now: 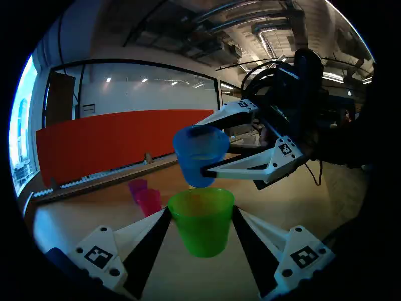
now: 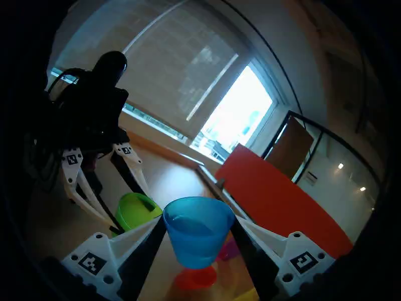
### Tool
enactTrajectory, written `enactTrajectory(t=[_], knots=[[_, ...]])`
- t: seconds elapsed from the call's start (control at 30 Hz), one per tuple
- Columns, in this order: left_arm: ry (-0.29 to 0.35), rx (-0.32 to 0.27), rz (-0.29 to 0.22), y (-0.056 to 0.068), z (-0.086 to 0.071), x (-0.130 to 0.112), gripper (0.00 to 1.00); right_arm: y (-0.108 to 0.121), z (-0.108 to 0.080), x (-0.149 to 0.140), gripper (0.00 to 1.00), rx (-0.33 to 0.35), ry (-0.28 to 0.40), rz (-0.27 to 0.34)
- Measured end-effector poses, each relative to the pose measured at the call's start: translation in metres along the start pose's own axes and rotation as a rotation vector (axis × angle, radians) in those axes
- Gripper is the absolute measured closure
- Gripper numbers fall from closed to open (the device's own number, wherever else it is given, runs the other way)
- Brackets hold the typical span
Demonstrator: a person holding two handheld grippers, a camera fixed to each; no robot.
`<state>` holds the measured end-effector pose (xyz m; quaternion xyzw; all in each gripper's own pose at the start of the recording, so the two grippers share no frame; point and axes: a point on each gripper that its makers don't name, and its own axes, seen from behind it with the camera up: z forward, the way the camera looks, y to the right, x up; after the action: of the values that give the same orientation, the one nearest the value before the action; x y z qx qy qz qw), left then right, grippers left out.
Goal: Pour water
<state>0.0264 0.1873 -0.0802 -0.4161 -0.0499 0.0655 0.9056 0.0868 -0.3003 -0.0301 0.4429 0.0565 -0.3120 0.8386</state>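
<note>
In the left gripper view, the left gripper (image 1: pixel 201 213) has its jaws clamped on a green cup (image 1: pixel 201 228), which stands upright with its mouth up. Just above and behind the green cup, the right gripper (image 1: pixel 201 149) has its jaws pressed on a blue cup (image 1: pixel 196 163), its long axis near vertical and its mouth up. Pink cups (image 1: pixel 144 196) stand on the counter (image 1: pixel 280 200) left of the green cup. In the right gripper view, the blue cup holds water and sits upright, right of the green cup.

Left gripper view: close behind green cup (image 1: pixel 202 220), facing far red partition (image 1: pixel 115 140). Right gripper view: close behind blue cup (image 2: pixel 198 231), tilted toward window (image 2: pixel 235 115). Both cups shared.
</note>
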Motion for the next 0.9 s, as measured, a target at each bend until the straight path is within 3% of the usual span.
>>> enactTrajectory(t=[0.9], knots=[[-0.002, -0.006, -0.001, -0.004, 0.002, -0.002, 0.13, 0.005, 0.013, 0.011, 0.08, 0.02, -0.023, -0.203]])
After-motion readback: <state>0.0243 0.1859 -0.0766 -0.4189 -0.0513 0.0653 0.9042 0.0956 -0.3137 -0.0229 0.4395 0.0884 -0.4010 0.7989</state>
